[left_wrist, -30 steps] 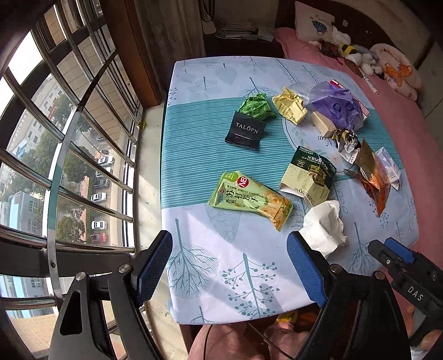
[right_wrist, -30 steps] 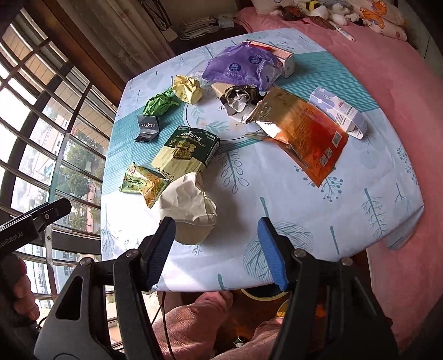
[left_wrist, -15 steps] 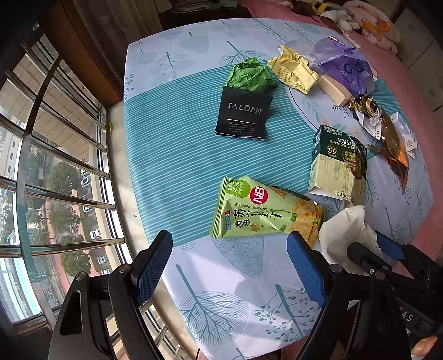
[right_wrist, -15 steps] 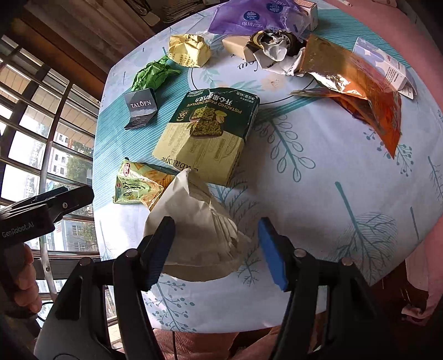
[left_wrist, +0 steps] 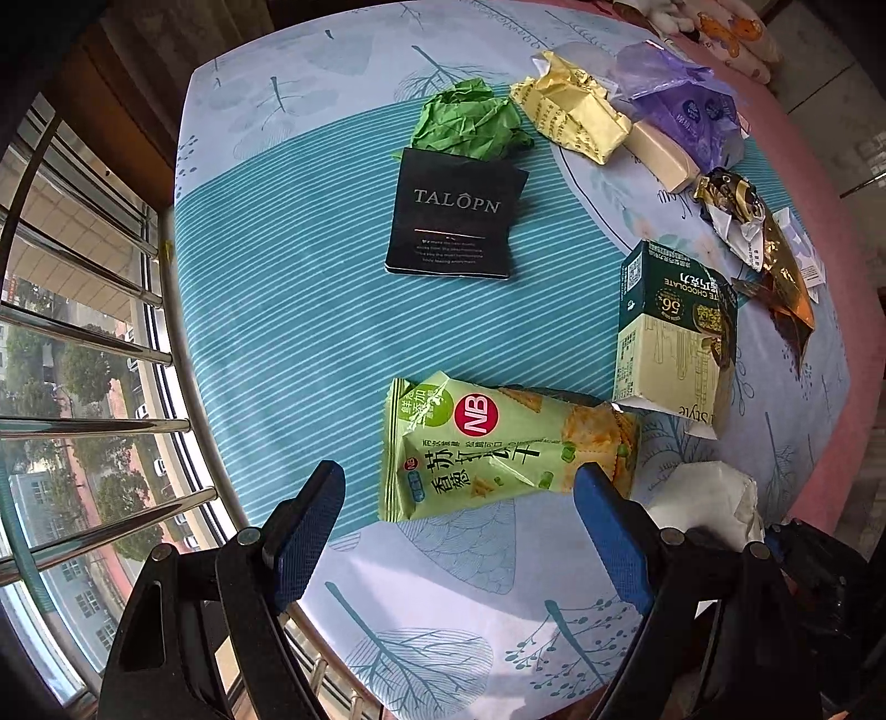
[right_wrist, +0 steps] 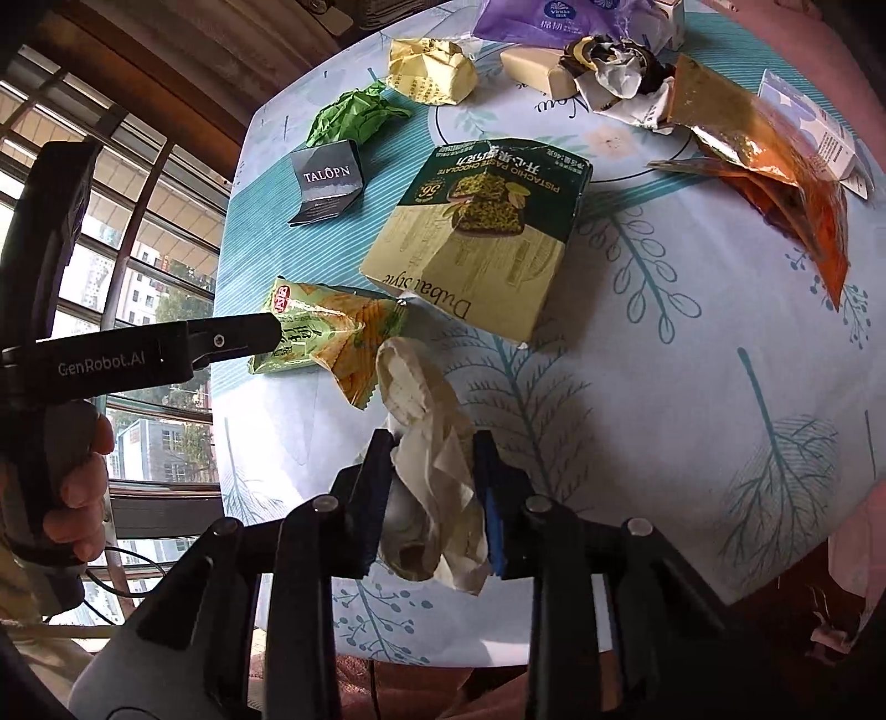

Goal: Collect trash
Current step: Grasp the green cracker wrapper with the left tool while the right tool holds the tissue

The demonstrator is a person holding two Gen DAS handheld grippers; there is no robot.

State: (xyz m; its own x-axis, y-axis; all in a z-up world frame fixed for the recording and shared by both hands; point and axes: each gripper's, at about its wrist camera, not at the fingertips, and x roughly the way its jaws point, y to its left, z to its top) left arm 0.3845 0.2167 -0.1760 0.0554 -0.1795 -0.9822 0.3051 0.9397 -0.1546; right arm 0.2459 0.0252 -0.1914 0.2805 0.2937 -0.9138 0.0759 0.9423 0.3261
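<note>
My right gripper point(right_wrist: 432, 443) is shut on a crumpled white tissue point(right_wrist: 437, 487) at the table's near edge; the tissue also shows in the left wrist view point(left_wrist: 714, 498). My left gripper point(left_wrist: 459, 487) is open, its jaws on either side of the near end of a green cracker packet point(left_wrist: 498, 448), which also shows in the right wrist view point(right_wrist: 326, 332). Beyond lie a pistachio chocolate box point(right_wrist: 476, 232), a black TALOPN sachet point(left_wrist: 454, 221), green crumpled paper point(left_wrist: 470, 122) and a yellow wrapper point(left_wrist: 570, 116).
A purple tissue pack point(right_wrist: 554, 16), a beige block point(right_wrist: 531, 66), a crumpled foil wrapper point(right_wrist: 620, 72), an orange-gold bag point(right_wrist: 764, 166) and a small white carton point(right_wrist: 819, 127) lie at the far right. Window bars point(left_wrist: 83, 332) run along the left. A pink bed point(left_wrist: 830, 166) lies right.
My right gripper moved onto the white tissue and shut on it. My left gripper came down and forward toward the green cracker packet, still open.
</note>
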